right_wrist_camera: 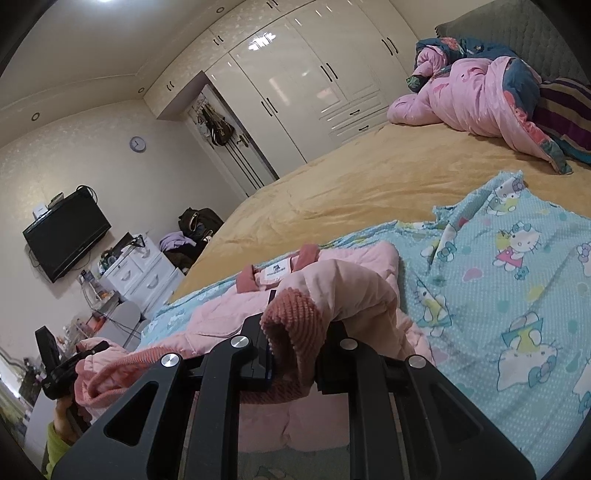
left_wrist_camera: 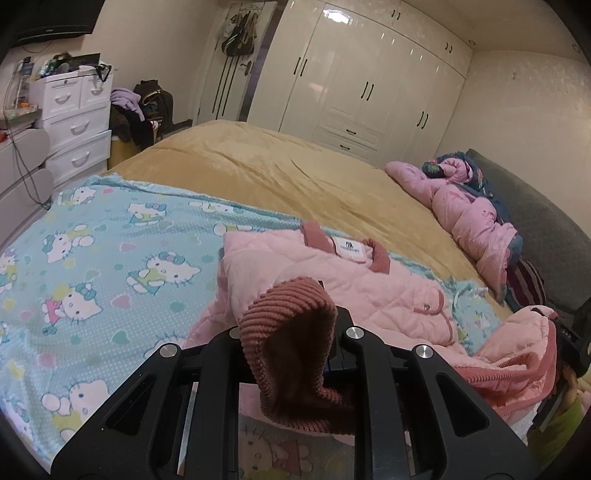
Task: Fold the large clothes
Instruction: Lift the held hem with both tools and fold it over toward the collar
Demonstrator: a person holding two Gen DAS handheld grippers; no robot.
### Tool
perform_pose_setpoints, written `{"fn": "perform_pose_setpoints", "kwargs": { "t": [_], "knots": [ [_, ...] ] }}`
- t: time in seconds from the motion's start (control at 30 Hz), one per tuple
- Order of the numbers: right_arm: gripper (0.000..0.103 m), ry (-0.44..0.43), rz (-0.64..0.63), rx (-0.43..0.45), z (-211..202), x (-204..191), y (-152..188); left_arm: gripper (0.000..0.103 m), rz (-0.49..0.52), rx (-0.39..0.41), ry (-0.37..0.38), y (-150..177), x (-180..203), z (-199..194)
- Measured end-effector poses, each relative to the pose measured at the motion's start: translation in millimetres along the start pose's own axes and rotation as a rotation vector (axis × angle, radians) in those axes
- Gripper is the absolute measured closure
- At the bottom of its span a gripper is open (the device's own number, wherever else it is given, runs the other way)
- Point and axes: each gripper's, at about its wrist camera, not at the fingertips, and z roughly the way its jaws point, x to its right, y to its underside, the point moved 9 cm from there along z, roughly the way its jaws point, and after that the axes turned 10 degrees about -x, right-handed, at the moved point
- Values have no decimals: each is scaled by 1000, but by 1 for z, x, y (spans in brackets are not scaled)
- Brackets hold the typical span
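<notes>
From my left camera, the white drawers (left_wrist_camera: 75, 122) stand off the bed's left side, and the cartoon-cat blue sheet (left_wrist_camera: 92, 251) covers the near part of the bed (left_wrist_camera: 258, 166) over its tan blanket. My left hand-held gripper (left_wrist_camera: 295, 332) is clamped on a ribbed dark-pink cuff (left_wrist_camera: 291, 332) of the pink quilted jacket (left_wrist_camera: 332, 273), which lies on the blue sheet toward its far edge, collar pointing at the wardrobe (left_wrist_camera: 369, 81). Further right, my right hand-held gripper (left_wrist_camera: 576, 343) shows at the frame edge with the jacket's other sleeve bunched against it. In the right camera, that gripper (right_wrist_camera: 295, 343) is pinched shut on the second cuff (right_wrist_camera: 295, 317), the sleeve (right_wrist_camera: 351, 288) lifted off the sheet. A crumpled pink quilt (right_wrist_camera: 480, 96) sits at the bed's far right corner by the grey headboard (right_wrist_camera: 517, 26).
</notes>
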Motion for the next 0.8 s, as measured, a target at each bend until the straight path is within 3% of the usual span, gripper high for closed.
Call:
{"fn": "perform_pose_setpoints", "kwargs": {
  "t": [0.4, 0.8],
  "knots": [
    [89, -3, 26, 38, 25, -2, -52, 92, -53, 67, 0, -46, -4, 15],
    [89, 43, 51, 43, 57, 4, -85, 92, -124, 119, 1, -70, -15, 36]
  ]
}}
